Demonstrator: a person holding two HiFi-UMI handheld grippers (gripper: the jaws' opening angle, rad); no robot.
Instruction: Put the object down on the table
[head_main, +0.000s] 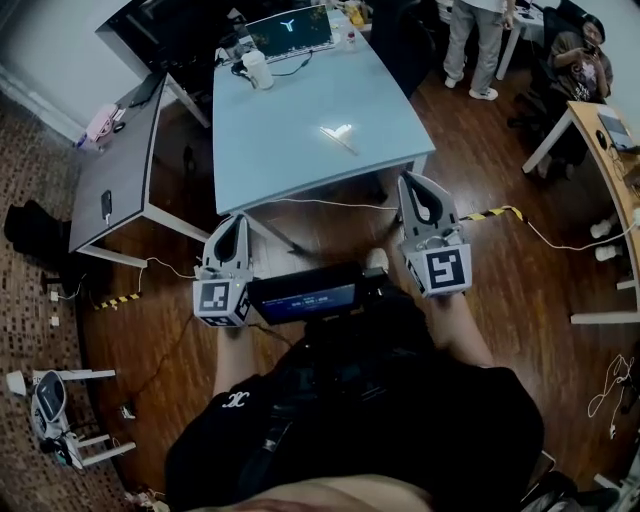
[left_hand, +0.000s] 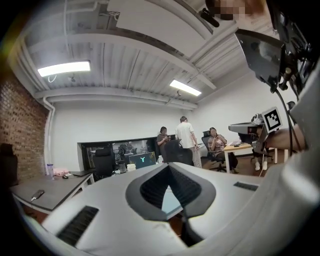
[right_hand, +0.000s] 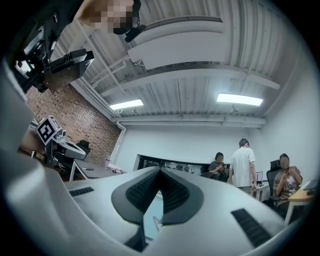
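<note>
A small white object (head_main: 338, 133) lies on the pale blue table (head_main: 290, 160), right of its middle. Both grippers hang in front of the table's near edge, close to the person's body, pointing toward the table. In the head view the left gripper (head_main: 232, 222) is below the table's front left corner and the right gripper (head_main: 418, 182) is by the front right corner. Each has its jaws together at the tips with nothing between them, as the left gripper (left_hand: 168, 166) and right gripper (right_hand: 160, 170) show in their own views. Neither touches the object.
A laptop (head_main: 290, 30) and a white cup (head_main: 258, 70) stand at the table's far end. A grey desk (head_main: 120, 170) stands to the left, a wooden desk (head_main: 610, 170) to the right. Two people (head_main: 480, 40) are at the back right. Cables and striped tape (head_main: 490, 213) cross the floor.
</note>
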